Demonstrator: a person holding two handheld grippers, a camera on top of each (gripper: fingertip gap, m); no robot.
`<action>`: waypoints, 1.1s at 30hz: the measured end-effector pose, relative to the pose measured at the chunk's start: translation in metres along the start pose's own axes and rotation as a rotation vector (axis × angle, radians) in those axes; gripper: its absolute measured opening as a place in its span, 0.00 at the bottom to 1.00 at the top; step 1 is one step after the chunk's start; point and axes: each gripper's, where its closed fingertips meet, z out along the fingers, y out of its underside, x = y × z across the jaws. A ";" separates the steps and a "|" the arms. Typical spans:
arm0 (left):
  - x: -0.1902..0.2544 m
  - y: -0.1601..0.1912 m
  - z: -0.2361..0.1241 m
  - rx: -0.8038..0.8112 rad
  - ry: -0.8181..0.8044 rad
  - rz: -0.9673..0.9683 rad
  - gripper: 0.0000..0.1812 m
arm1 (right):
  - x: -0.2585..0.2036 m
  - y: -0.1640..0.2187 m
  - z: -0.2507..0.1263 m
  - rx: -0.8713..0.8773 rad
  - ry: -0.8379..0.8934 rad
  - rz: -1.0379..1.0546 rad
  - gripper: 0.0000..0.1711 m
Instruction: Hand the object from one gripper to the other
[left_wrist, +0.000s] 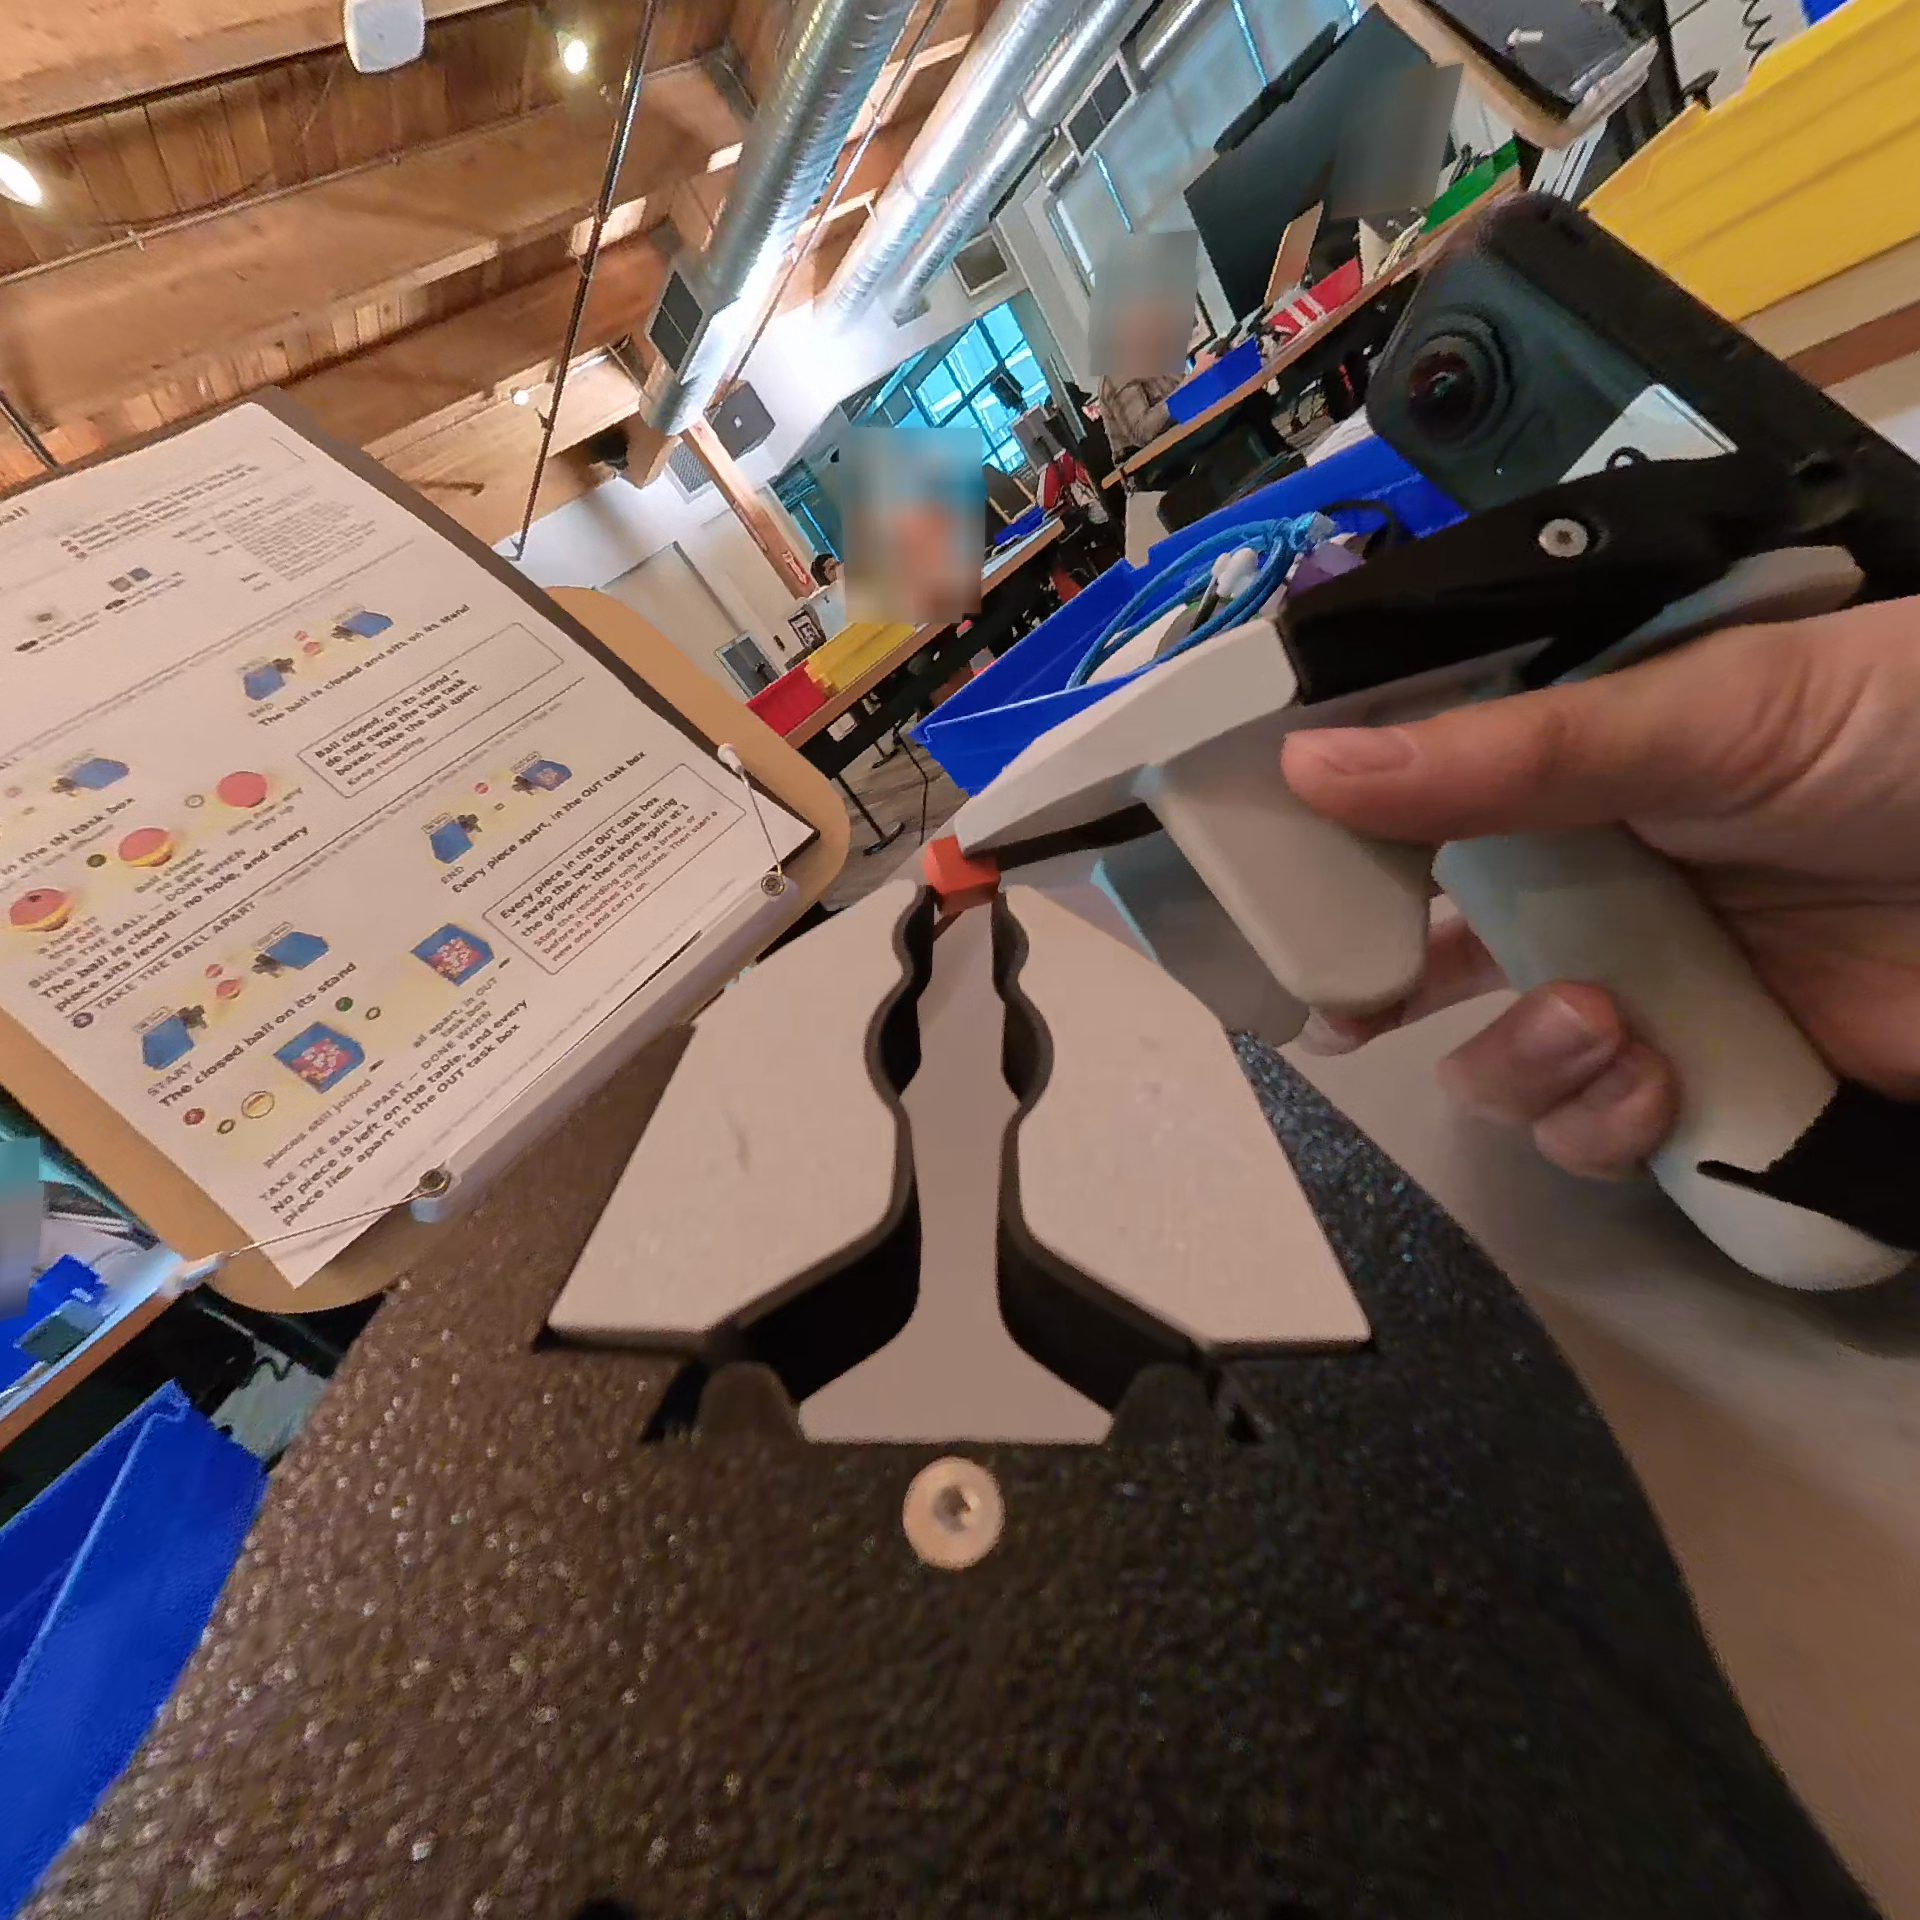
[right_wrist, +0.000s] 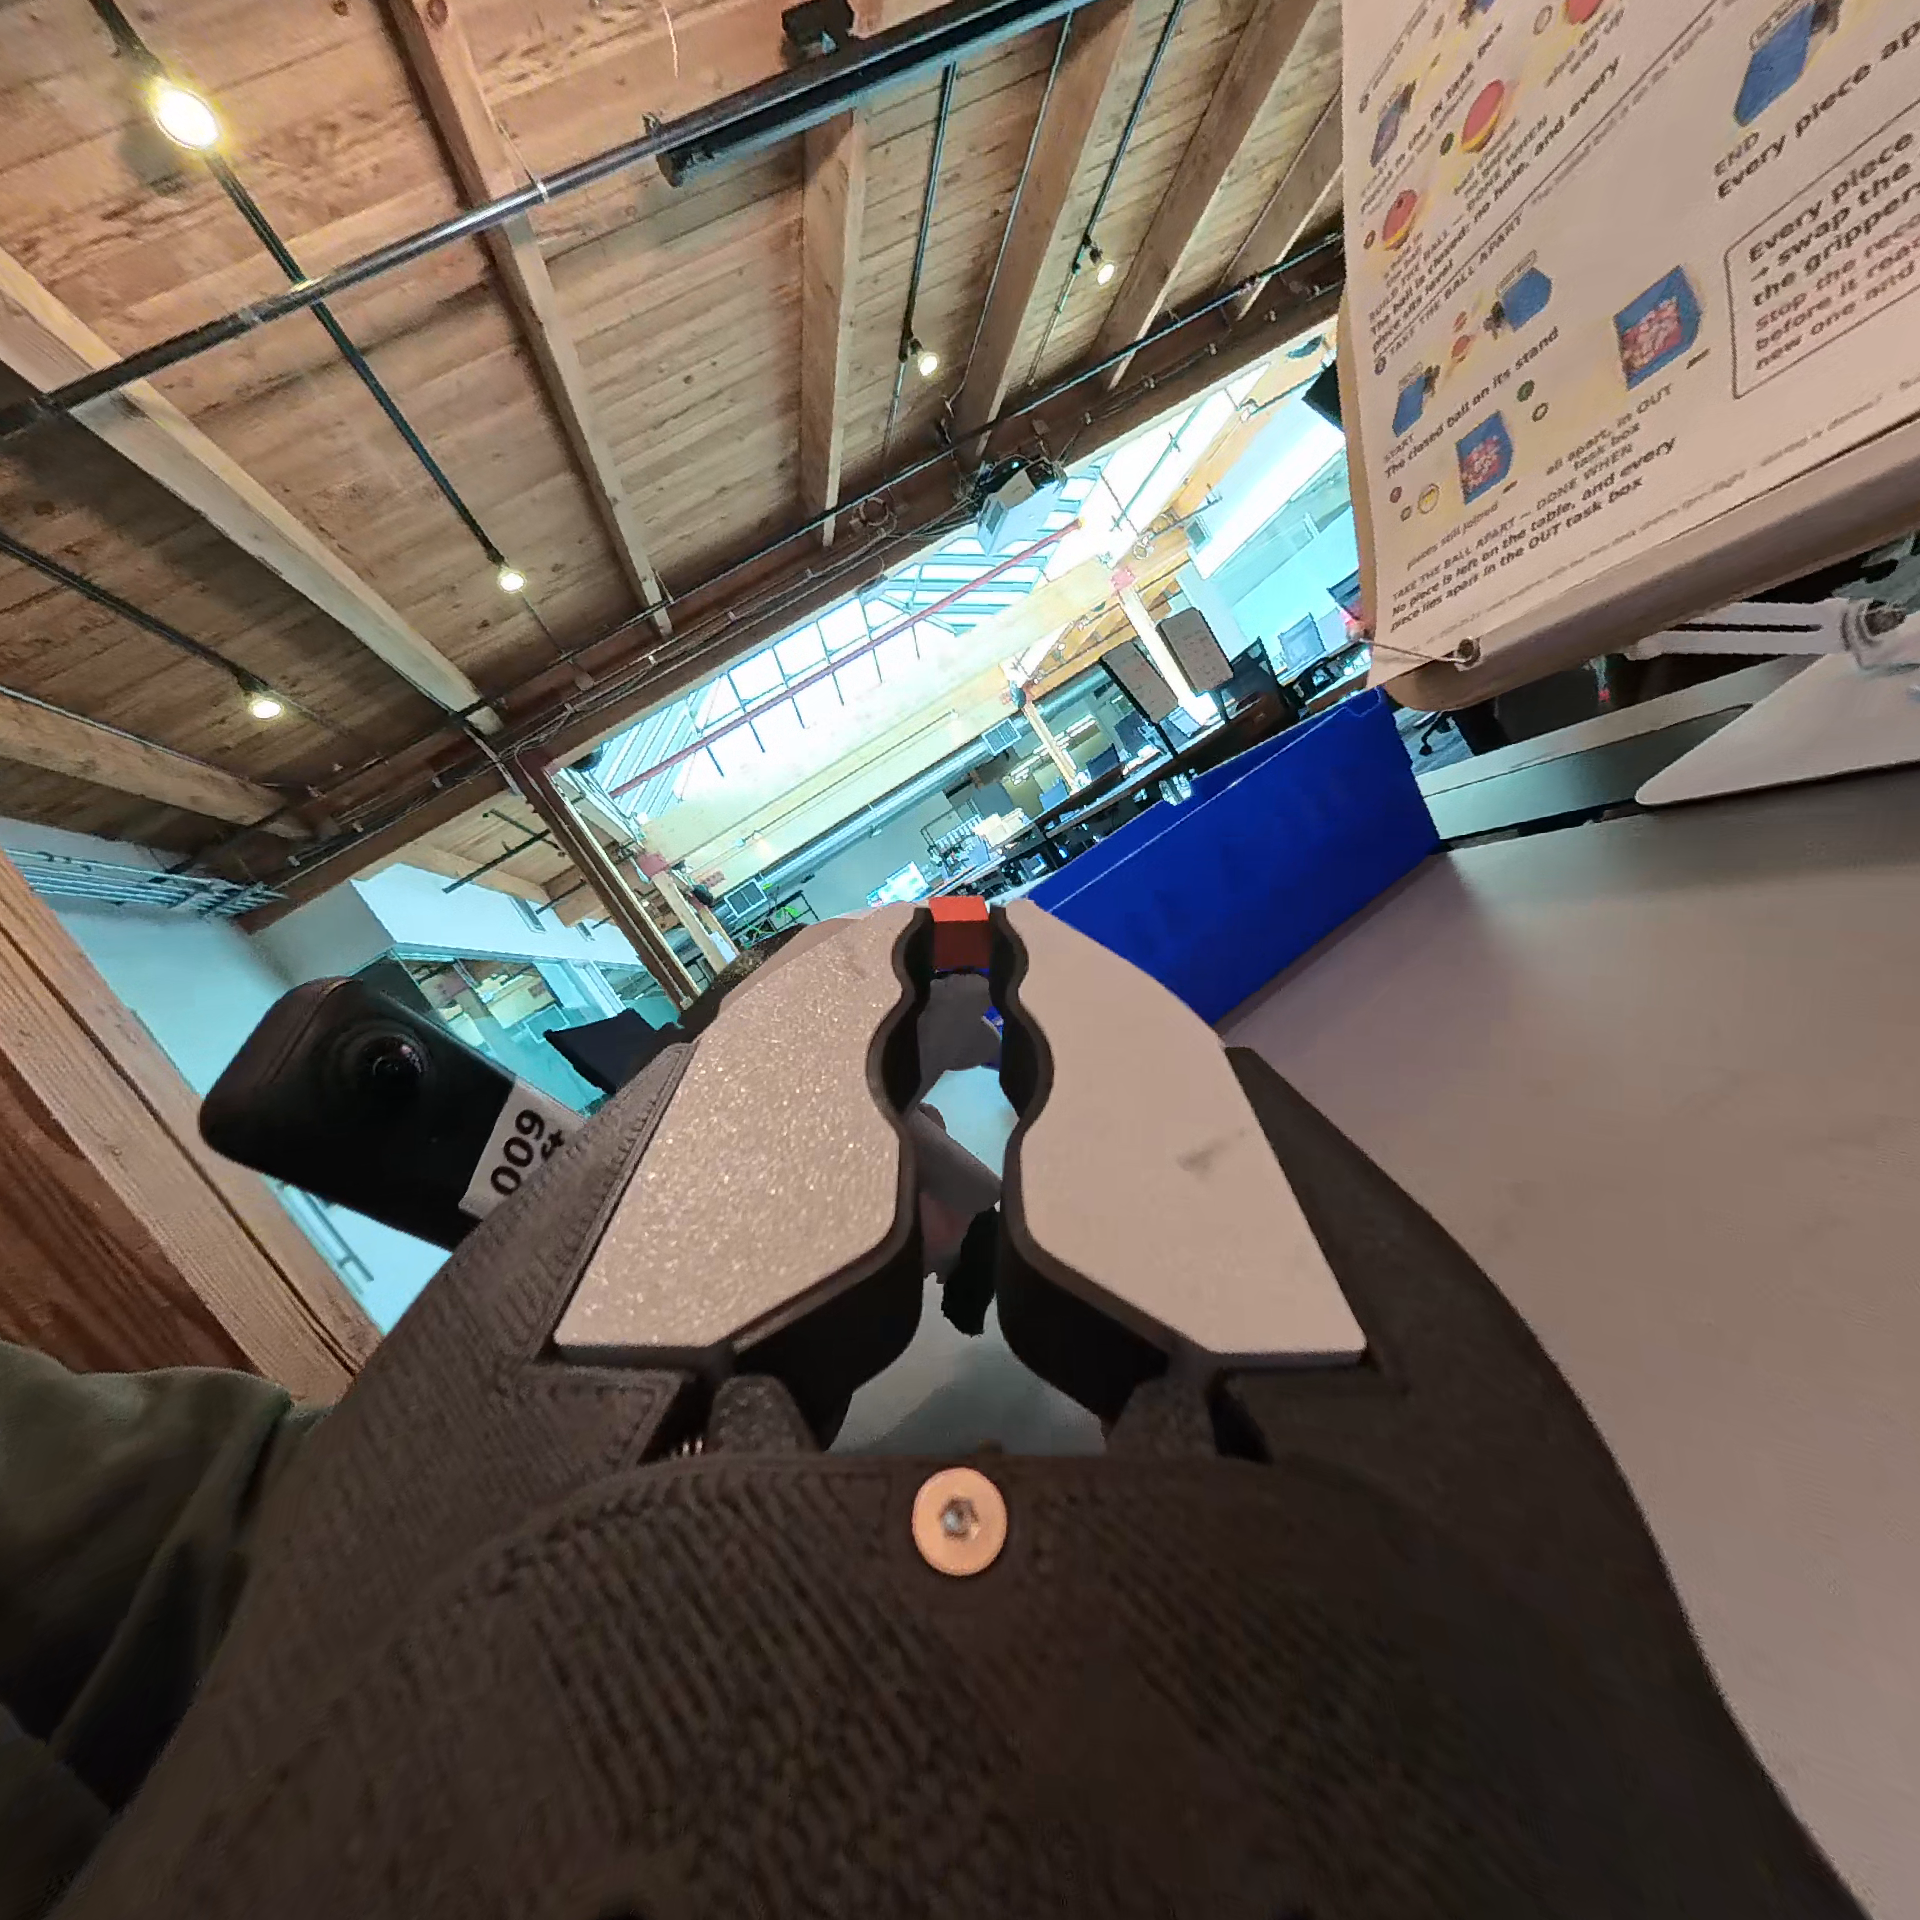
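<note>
A small red cube (left_wrist: 961, 875) is held up in the air between both grippers. In the left wrist view my left gripper (left_wrist: 960, 902) has its grey fingertips closed on the cube's lower part. My right gripper (left_wrist: 971, 844), held by a hand (left_wrist: 1714, 831), comes in from the right, and its tips meet the cube from above. In the right wrist view the cube (right_wrist: 957, 931) sits pinched between the tips of my right gripper (right_wrist: 958, 925). The left gripper's camera (right_wrist: 364, 1081) shows below and to the left. Most of the cube is hidden by the fingers.
An instruction sheet on a board (left_wrist: 343, 831) stands at the left and also shows in the right wrist view (right_wrist: 1621, 260). A blue bin with cables (left_wrist: 1091, 686) lies behind the grippers, a yellow bin (left_wrist: 1766, 156) farther right, and a blue bin (right_wrist: 1247, 873) on the grey table (right_wrist: 1610, 1143). Both grippers' tips are close together, under 4 cm apart.
</note>
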 end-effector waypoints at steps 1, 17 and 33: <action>0.000 -0.001 0.000 0.006 0.010 -0.013 0.05 | -0.001 0.000 0.000 0.001 -0.006 -0.004 0.06; 0.008 -0.008 -0.005 0.099 0.130 0.006 0.11 | -0.003 -0.005 -0.002 0.024 -0.095 0.132 0.06; -0.001 -0.014 -0.003 0.072 -0.031 0.059 0.07 | -0.008 -0.007 -0.001 0.109 -0.115 0.206 0.06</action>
